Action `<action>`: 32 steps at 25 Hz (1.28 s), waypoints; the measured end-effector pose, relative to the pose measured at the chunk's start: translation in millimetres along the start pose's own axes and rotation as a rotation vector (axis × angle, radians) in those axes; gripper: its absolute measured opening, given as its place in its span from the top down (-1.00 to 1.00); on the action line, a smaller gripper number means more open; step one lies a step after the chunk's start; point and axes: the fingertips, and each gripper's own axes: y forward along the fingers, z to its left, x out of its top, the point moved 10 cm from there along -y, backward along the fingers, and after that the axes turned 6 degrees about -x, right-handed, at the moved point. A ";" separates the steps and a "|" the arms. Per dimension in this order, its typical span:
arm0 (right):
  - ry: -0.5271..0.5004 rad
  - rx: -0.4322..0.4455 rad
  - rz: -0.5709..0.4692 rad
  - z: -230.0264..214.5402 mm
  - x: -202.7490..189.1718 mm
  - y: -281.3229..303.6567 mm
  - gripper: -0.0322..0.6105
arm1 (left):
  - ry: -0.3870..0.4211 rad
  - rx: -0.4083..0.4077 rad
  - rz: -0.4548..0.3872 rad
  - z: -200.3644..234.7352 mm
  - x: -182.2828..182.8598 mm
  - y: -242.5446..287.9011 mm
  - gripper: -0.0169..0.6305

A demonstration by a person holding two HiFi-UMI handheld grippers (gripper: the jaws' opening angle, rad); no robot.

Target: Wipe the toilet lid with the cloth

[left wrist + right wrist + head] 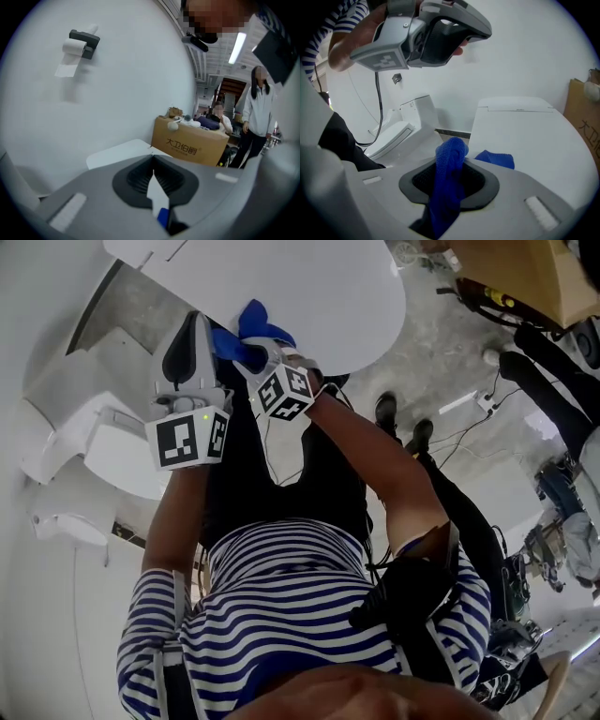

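Toilet lid (328, 296) is shut, flat and bare, so the whole top is open for wiping. Blue cloth (449, 187) is bunched at the lid's near edge, w/ a loose end over the white. It's prob. gathered that way to make a pad w/ some bulk. Right gripper (451, 161) is clamped on the bunch, jaws narrow w/ fabric filling the gap. Left gripper (153, 161) hangs just beside it, raised off the lid, jaws together w/ nothing gripped, likely so it's out of the stroke's way.

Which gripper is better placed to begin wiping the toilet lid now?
Right. The right gripper is shut on the blue cloth, with the white toilet lid just ahead. The left gripper is shut, raised above and apart from the cloth.
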 end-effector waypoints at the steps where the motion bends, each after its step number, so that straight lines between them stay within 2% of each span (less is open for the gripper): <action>1: 0.005 -0.009 -0.010 -3.2 6.4 -6.8 0.56 | 0.004 -0.003 0.004 -1.0 4.6 -1.0 0.94; 5: -0.001 -0.046 -0.036 -24.3 30.6 -49.5 0.56 | 0.037 -0.031 0.019 -17.6 30.6 0.9 0.94; 10: -0.025 -0.159 -0.062 -73.5 50.1 -118.9 0.56 | 0.060 -0.082 0.003 -54.5 58.7 20.2 0.94; 16: -0.015 -0.325 -0.064 -140.6 42.3 -207.8 0.56 | 0.087 -0.170 0.012 -117.2 82.0 53.1 0.94; 21: 0.019 -0.417 -0.052 -178.0 23.0 -247.5 0.56 | 0.118 -0.223 0.014 -145.4 98.6 67.7 0.94; 25: 0.033 -0.448 -0.041 -203.8 -11.0 -247.4 0.56 | 0.137 -0.238 0.029 -154.9 87.4 78.8 0.94; 32: 0.100 -0.478 -0.027 -243.8 -80.1 -193.7 0.56 | 0.141 -0.235 0.105 -148.4 22.5 100.9 0.94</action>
